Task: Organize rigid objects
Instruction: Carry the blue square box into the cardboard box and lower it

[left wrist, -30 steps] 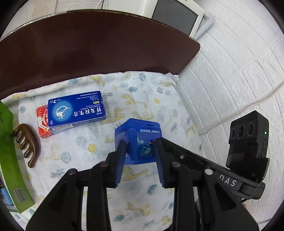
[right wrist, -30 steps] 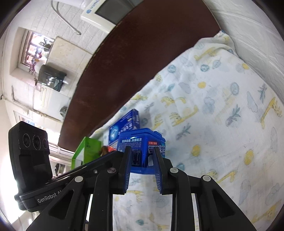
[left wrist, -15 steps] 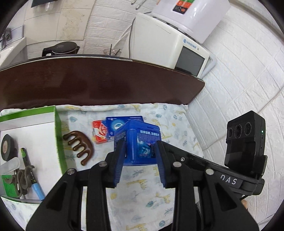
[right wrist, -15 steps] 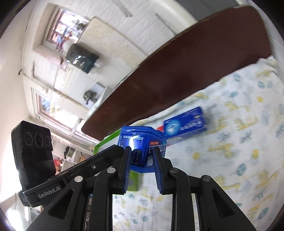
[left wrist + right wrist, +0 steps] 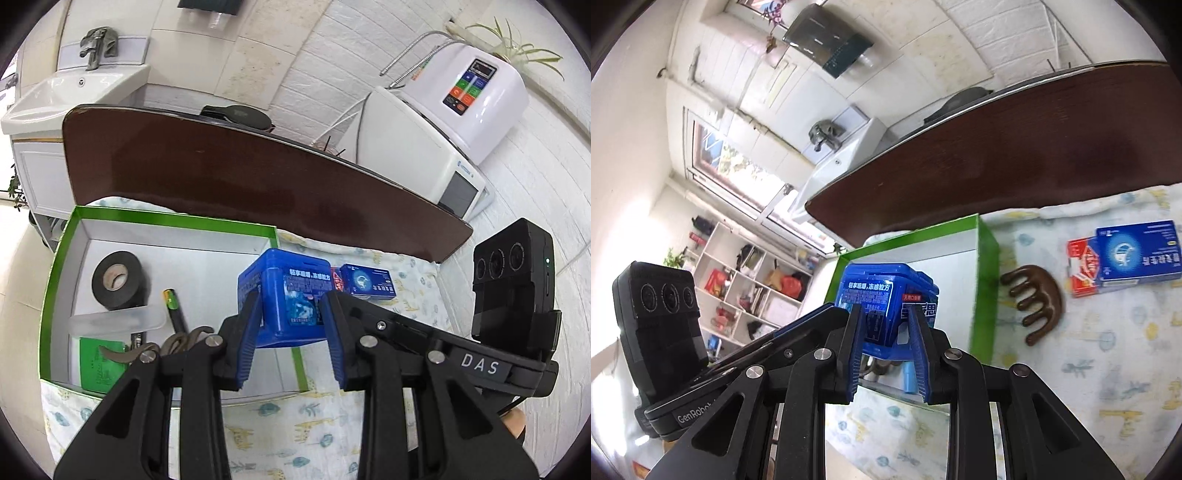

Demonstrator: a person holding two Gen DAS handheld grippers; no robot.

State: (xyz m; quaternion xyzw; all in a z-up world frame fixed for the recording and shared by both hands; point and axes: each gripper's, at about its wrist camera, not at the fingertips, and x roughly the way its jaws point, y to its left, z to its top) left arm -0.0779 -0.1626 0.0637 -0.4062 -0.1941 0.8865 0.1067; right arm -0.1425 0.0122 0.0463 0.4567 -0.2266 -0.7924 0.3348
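A blue plastic container with printed labels is held in the air by both grippers. My left gripper is shut on it, and my right gripper is shut on it from another side. It hangs over the right end of a green-rimmed white box, which also shows in the right wrist view. Still on the cloth are a brown wooden comb, a blue medicine box and a red pack under it.
The box holds a black tape roll, a clear case, a pen, a green card and brown pieces. A dark brown board stands behind the animal-print cloth. A white appliance is at the back right.
Both grippers have lifted the blue container off the cloth and carried it left, from beside the medicine box to above the green box's right end.
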